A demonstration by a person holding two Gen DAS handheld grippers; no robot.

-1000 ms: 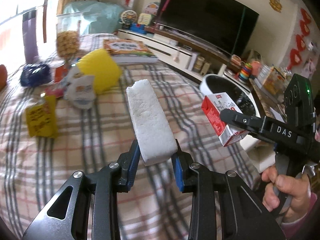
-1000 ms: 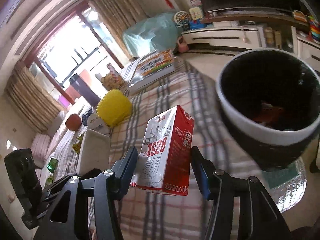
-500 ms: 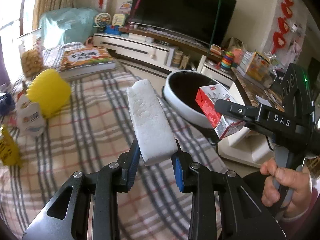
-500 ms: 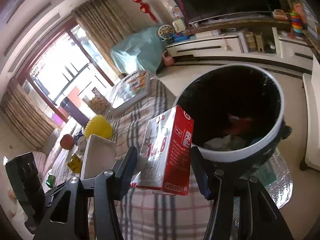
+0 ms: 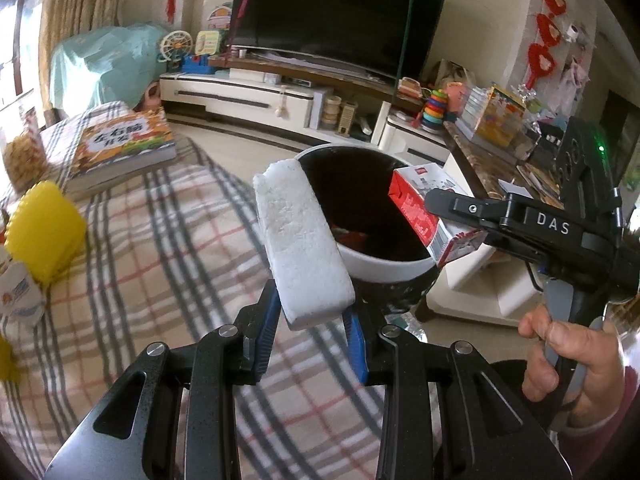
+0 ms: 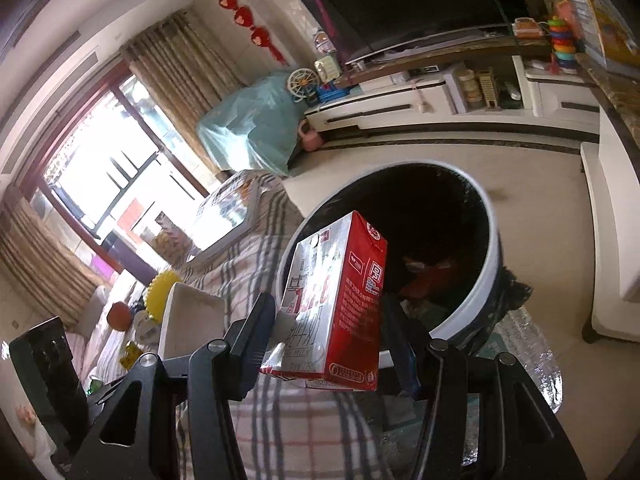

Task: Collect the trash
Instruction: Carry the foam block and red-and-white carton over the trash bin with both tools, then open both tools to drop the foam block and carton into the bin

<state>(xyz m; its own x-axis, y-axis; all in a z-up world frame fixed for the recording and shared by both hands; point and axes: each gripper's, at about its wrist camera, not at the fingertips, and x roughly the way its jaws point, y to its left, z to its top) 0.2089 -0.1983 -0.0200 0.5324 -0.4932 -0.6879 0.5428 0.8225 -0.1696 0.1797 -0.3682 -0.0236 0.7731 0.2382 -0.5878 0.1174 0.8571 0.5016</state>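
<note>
My left gripper [image 5: 310,322] is shut on a long white foam block [image 5: 298,236] that sticks out forward over the edge of the plaid-covered table [image 5: 160,264]. My right gripper [image 6: 330,344] is shut on a red and white milk carton [image 6: 340,300], held upright. The carton [image 5: 424,216] hangs at the rim of a round bin [image 5: 384,268] with a white rim and black liner; the bin [image 6: 494,248] stands on the floor past the table's end, with some trash inside. The foam block [image 6: 188,320] shows to the left in the right wrist view.
On the table lie a thick book [image 5: 124,144], a yellow spiky block [image 5: 42,232], a white pouch [image 5: 18,292] and a snack jar [image 5: 20,148]. A TV stand [image 5: 256,96], television and toy shelf line the far wall. A hand [image 5: 568,356] holds the right gripper's handle.
Both grippers have swung from over the table toward the bin at its end, still holding their items. The bin now fills the middle of both views, and the left-hand table items slid out.
</note>
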